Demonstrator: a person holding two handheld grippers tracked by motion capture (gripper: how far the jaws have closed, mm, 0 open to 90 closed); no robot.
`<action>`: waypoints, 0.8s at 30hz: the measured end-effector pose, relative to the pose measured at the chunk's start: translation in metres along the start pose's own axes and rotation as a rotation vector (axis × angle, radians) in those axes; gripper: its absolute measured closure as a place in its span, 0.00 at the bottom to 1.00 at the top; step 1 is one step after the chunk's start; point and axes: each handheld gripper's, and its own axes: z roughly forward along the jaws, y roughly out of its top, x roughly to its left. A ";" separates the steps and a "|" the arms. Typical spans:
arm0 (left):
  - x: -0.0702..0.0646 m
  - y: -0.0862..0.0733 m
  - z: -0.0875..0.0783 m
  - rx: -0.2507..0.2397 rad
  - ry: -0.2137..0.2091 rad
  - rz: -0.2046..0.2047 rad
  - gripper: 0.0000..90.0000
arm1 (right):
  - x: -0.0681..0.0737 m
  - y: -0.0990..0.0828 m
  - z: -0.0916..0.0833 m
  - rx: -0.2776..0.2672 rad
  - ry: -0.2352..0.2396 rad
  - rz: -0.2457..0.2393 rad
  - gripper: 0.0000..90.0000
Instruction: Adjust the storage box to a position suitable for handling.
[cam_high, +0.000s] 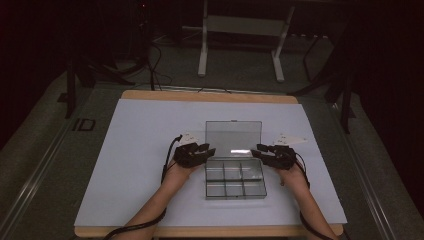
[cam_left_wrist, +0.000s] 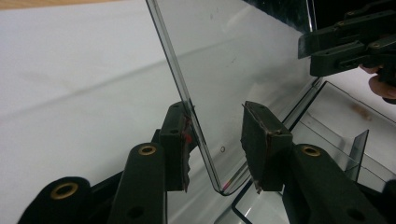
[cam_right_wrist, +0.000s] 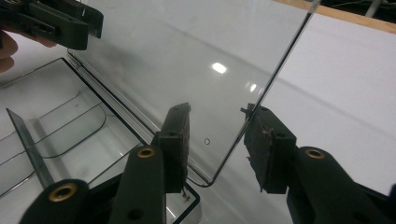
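The letters "ID" (cam_high: 83, 124) are showing on the dark floor strip just left of the worktop (cam_high: 150, 125); the clear plastic box (cam_high: 235, 178) is bearing no label that can be read.

The box is sitting on the white sheet of the worktop, toward the person's side and about midway across. It is divided into six compartments, three across in two rows. Its clear lid (cam_high: 233, 138) is standing raised at the far edge of the box, hinged there.

The left claw (cam_left_wrist: 218, 140) is sitting at the lid's left side with its jaws parted. In the left gripper view the lid's edge is running between the two pads; the left pad (cam_left_wrist: 180, 140) is lying right against the edge, though whether it is pressing cannot be told, and the other pad is standing clear of the plastic. The claw is not clamping the lid.

The right claw (cam_right_wrist: 219, 144) is sitting at the lid's right side, jaws also parted. In the right gripper view the lid's rounded lower corner is hanging between the pads, its edge just beside the right pad (cam_right_wrist: 268, 149), and the left pad is standing apart from the sheet.

In the high view both hands are resting on the worktop on either side of the box, the left claw (cam_high: 200, 150) and right claw (cam_high: 265, 151) pointing inward at the lid.
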 end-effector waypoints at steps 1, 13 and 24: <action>0.000 0.000 0.001 0.004 0.002 -0.007 0.68 | 0.000 0.000 0.001 0.005 -0.001 -0.002 0.65; -0.001 -0.002 0.007 0.041 0.011 -0.037 0.60 | -0.001 0.000 0.005 0.040 0.002 0.059 0.59; -0.002 -0.002 0.010 0.059 0.019 -0.080 0.56 | -0.004 0.002 0.007 0.064 0.011 0.114 0.58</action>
